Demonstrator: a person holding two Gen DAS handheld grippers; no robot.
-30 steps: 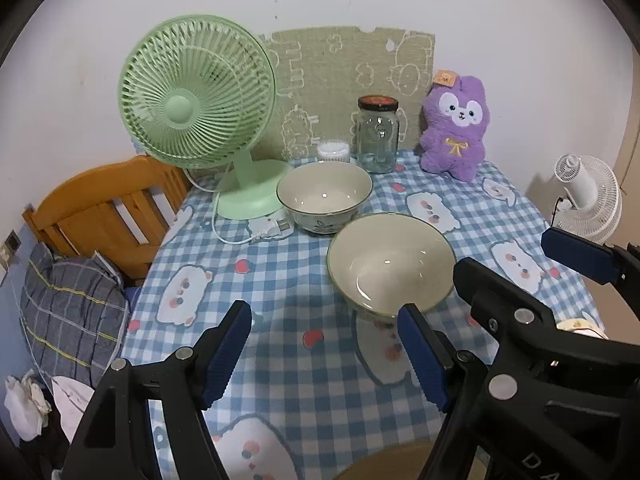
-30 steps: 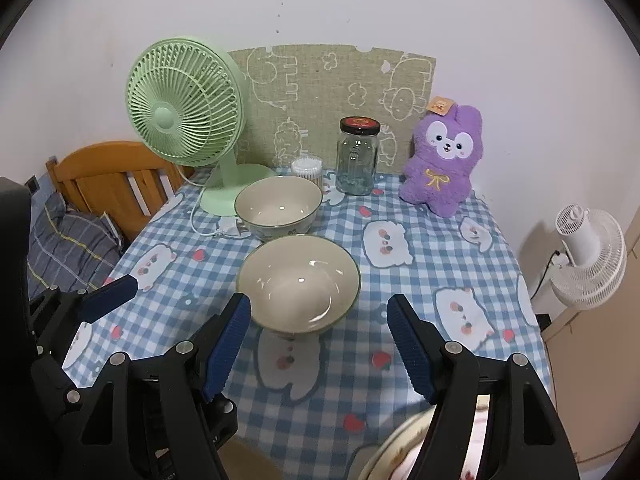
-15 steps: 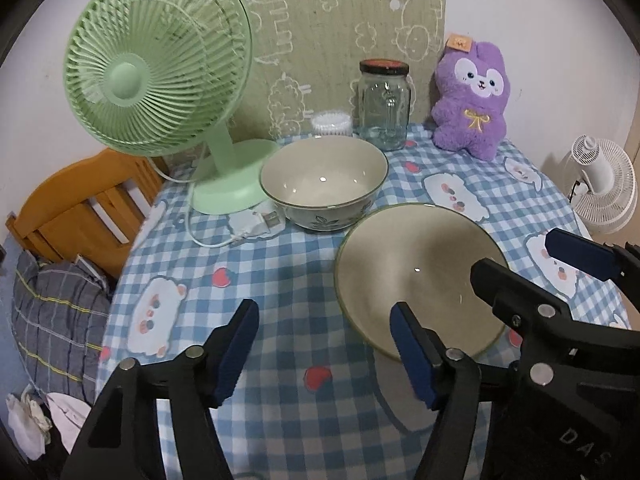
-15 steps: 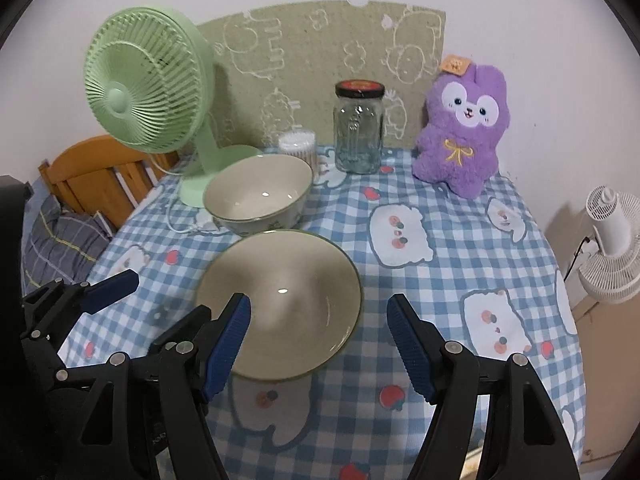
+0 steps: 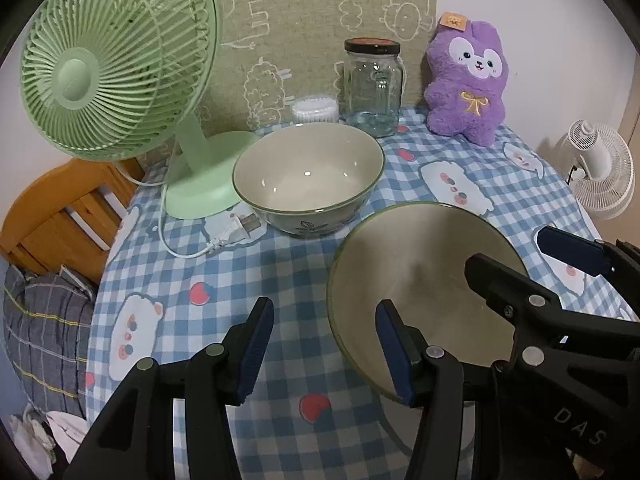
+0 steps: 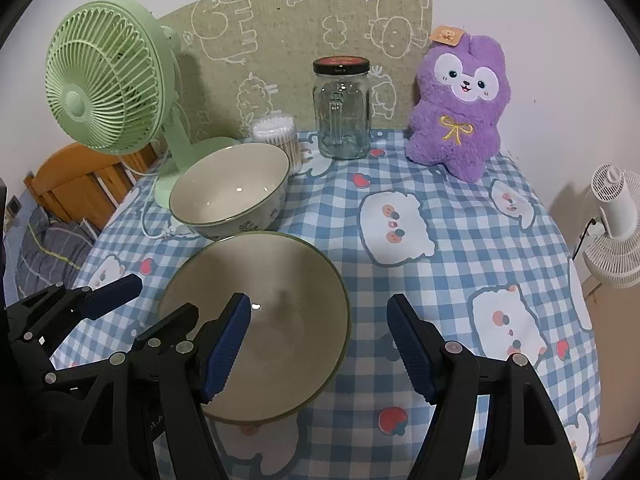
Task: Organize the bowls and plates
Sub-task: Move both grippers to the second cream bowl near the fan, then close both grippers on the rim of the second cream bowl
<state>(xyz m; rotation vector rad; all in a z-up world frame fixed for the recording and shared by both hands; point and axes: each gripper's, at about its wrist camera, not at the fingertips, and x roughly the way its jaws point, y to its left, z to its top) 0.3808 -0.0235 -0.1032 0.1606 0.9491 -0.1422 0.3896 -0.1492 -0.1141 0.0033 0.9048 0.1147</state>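
From where I steer, the near bowl (image 5: 424, 280) sits on the checked tablecloth (image 5: 304, 264) between my two tools: my left gripper (image 5: 324, 350) straddles its left rim, jaws partly apart and just now narrowing, pads not yet pressing, while my right gripper (image 6: 318, 350) straddles the right rim, spread wide and holding nothing. Both bowls are empty; the far bowl (image 6: 230, 194) stands just behind, so I judge nesting comes next.
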